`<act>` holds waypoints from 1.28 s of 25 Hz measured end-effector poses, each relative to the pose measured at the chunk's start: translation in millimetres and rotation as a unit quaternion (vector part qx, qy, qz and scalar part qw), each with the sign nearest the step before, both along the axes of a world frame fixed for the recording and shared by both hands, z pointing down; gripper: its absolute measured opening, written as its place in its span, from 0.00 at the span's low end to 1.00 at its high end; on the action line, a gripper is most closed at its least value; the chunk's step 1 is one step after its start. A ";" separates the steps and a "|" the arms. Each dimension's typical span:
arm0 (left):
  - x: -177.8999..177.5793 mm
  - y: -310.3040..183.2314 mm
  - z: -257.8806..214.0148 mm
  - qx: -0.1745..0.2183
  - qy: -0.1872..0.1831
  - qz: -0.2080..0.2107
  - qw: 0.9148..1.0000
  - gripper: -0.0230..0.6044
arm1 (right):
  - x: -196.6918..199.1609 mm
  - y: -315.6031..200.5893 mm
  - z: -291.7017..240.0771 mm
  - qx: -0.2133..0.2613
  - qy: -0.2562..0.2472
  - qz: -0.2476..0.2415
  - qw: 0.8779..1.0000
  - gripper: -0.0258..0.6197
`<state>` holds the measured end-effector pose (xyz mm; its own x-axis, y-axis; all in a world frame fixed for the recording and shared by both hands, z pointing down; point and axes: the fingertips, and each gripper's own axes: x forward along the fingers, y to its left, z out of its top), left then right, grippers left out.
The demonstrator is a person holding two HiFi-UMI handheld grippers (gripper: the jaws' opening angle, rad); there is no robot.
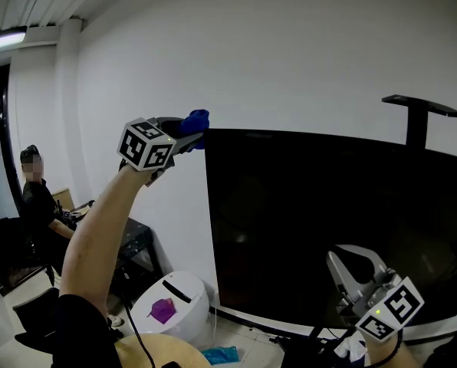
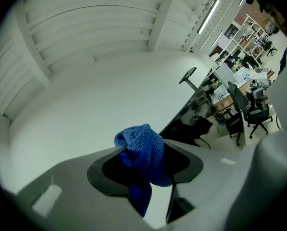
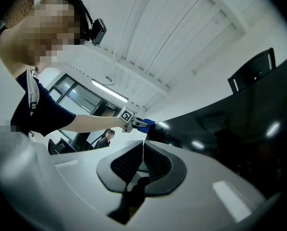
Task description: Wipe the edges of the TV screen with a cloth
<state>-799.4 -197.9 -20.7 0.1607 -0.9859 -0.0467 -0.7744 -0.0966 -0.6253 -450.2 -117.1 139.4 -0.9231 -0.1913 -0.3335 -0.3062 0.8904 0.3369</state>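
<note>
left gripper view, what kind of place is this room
Most likely an open-plan office or lab. Rows of desks, black office chairs and tall white shelves run down the far side, under a long strip ceiling light.

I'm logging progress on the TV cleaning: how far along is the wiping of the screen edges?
Done: the blue cloth is clamped in the left gripper. In hand: the cloth sits at the top left corner of the TV screen; contact is unclear. The right gripper is shut and empty, low by the screen. To do: seemingly all the edges, since nothing shows any already wiped.
</note>
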 end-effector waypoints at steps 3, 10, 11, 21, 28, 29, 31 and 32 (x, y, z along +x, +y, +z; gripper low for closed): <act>-1.0 9.7 -18.4 0.011 -0.017 -0.013 1.000 0.34 | 6.3 -1.3 -3.0 0.000 -0.002 0.004 1.000 0.06; 12.6 23.3 -50.6 -0.001 -0.175 -0.092 0.980 0.34 | 17.5 0.4 -3.1 -0.002 -0.008 0.012 1.000 0.06; 18.0 22.5 -49.8 -0.008 -0.209 -0.099 0.973 0.34 | 18.0 2.5 -2.5 -0.002 -0.008 0.012 1.000 0.06; 46.3 -9.3 2.2 -0.137 -0.467 -0.155 0.860 0.34 | 33.6 13.4 3.8 -0.012 -0.014 0.011 1.000 0.06; 61.1 -12.2 11.1 -0.190 -0.548 -0.159 0.799 0.34 | 54.9 8.1 14.7 -0.034 -0.021 0.023 0.999 0.06; 66.5 -12.6 12.1 -0.195 -0.559 -0.156 0.791 0.34 | 59.4 7.2 16.0 -0.037 -0.022 0.024 0.999 0.06; 82.1 -15.2 12.0 -0.197 -0.568 -0.146 0.786 0.34 | 69.2 4.4 19.2 -0.043 -0.024 0.027 0.998 0.06; 90.8 -17.1 11.7 -0.195 -0.570 -0.141 0.785 0.34 | 74.3 2.8 21.0 -0.046 -0.025 0.029 0.998 0.06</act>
<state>-708.6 -215.0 -9.0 -0.3491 -0.8929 0.2842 0.2426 -0.3790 -0.8930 -375.9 -114.3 160.4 -0.8926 -0.2754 -0.3569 -0.3718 0.8975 0.2373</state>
